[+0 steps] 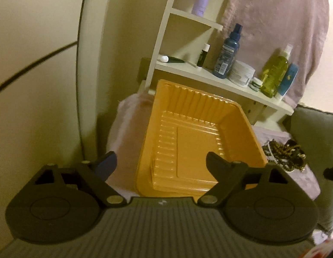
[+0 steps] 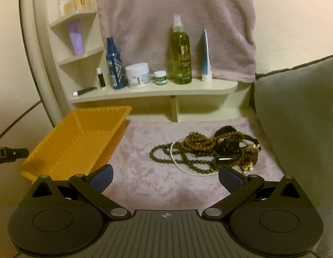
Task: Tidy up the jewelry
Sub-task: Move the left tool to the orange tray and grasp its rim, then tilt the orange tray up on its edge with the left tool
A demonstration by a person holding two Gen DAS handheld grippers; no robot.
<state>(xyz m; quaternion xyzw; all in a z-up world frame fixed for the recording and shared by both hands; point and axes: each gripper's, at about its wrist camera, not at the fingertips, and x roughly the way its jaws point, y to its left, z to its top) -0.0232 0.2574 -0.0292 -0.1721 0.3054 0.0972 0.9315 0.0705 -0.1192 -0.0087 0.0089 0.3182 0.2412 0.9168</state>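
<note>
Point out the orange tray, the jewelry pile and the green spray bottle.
orange tray (image 2: 84, 142): right wrist view, on its ribbed inner wall.
jewelry pile (image 2: 200, 148): right wrist view, on the brown bead strands.
green spray bottle (image 2: 181, 53): right wrist view, on its body.

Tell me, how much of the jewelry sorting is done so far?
Nothing looks sorted yet. The orange tray is empty, and the jewelry pile lies tangled on the pink cloth beside it. The left gripper and right gripper are both open and hold nothing. Every piece is left to move.
</note>
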